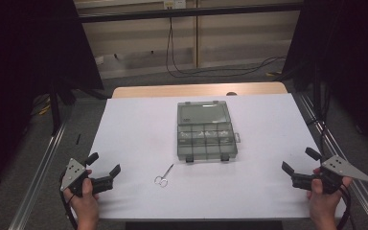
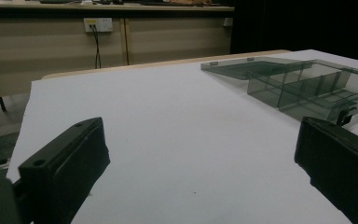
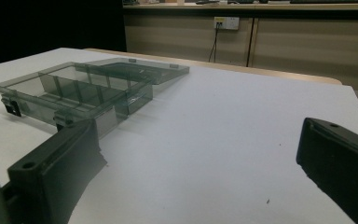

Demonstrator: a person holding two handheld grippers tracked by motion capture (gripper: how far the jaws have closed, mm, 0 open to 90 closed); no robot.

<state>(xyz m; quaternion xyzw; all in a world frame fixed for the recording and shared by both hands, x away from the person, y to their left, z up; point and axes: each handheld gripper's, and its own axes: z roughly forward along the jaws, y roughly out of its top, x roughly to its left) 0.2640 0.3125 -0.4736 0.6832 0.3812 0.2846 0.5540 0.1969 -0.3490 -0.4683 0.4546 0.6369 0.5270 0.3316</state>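
organizer box [image 1: 206, 130] mid-table, well apart from both grippers' open jaws.

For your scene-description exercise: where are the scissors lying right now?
In the high view, the scissors lie on the white table, near its front edge, just left of the compartment box and nearer the left gripper.

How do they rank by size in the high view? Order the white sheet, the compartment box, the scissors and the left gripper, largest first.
1. white sheet
2. compartment box, lid open
3. left gripper, though it sits nearer the camera, so this place is unsure
4. scissors
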